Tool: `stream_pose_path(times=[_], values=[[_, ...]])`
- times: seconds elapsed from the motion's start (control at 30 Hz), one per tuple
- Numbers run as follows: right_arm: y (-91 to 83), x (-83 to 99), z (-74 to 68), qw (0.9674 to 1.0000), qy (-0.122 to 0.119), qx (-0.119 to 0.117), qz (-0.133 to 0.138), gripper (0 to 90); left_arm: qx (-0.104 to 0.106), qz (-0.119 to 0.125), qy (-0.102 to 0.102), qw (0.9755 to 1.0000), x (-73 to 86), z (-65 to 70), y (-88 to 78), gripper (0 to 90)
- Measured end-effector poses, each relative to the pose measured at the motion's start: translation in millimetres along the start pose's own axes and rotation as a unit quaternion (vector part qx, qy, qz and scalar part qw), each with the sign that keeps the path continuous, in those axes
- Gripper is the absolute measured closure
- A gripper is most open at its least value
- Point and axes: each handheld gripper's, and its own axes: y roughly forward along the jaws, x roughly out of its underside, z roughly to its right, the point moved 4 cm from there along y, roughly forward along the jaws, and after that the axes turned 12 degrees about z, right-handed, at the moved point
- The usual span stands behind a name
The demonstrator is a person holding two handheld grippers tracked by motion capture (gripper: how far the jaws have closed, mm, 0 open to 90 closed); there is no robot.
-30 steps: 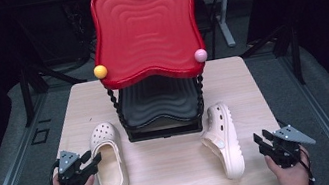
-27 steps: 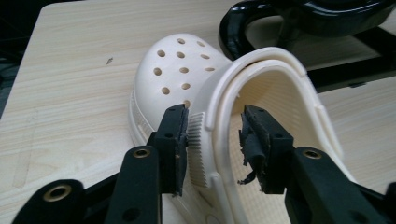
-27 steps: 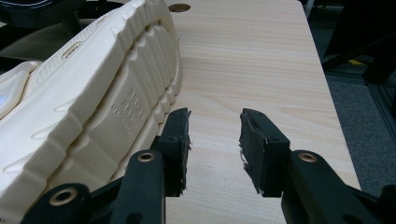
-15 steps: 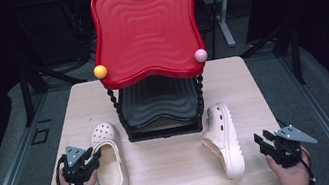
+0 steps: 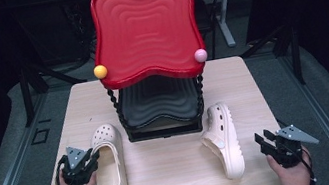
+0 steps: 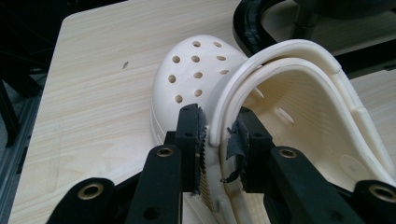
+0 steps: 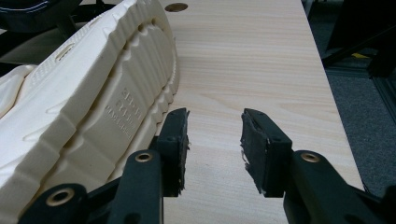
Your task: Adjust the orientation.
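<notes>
Two cream clogs lie on the wooden table [image 5: 176, 171]. The left clog [image 5: 109, 162] [image 6: 196, 70] sits upright, toe pointing away. My left gripper [image 5: 93, 157] [image 6: 217, 130] straddles its near side wall and folded strap; its jaws have just been closing and both pads now touch the wall. The right clog [image 5: 222, 138] [image 7: 84, 93] lies on its side with the ridged sole facing my right gripper [image 5: 261, 138] [image 7: 215, 135]. That gripper is open just right of the clog, with bare table between its pads.
A two-tier stand fills the table's back middle, with a red wavy tray [image 5: 144, 30] on top and a black tray [image 5: 159, 103] below on twisted posts. Yellow and pink balls cap its front corners. Both table side edges lie close to my hands.
The left gripper's jaws have narrowed from wide apart onto the left clog's side wall. The right gripper and both clogs have stayed put.
</notes>
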Motion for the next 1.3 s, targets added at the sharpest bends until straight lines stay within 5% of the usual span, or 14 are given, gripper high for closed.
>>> stream_pose_path(times=[0.2,0.3,0.57,0.73,1.0,1.3], values=[[-0.5,-2.2,-0.7,1.0000,-0.002,-0.002,0.006,61.9,0.013,0.000,0.003,0.9999,1.3,3.3,-8.4,74.5],[0.6,-3.9,-3.1,0.9998,-0.017,0.000,0.006,64.8,0.035,-0.001,0.009,0.9993,3.2,6.8,-14.8,74.6],[4.6,-13.5,-22.9,0.9987,-0.035,-0.035,0.013,73.7,0.047,-0.003,0.015,0.9988,8.4,13.0,-21.5,74.2],[6.7,-21.0,-45.5,0.9957,-0.062,-0.068,0.012,84.3,0.056,0.004,-0.012,0.9984,10.6,11.3,-23.6,69.8],[10.2,-27.1,-75.3,0.9905,-0.091,-0.102,0.017,87.4,0.061,0.015,-0.022,0.9978,10.3,9.1,-24.9,57.1],[14.1,-24.3,-81.4,0.9882,-0.109,-0.107,0.008,88.9,0.066,0.015,-0.033,0.9971,10.8,6.6,-24.3,54.3]])
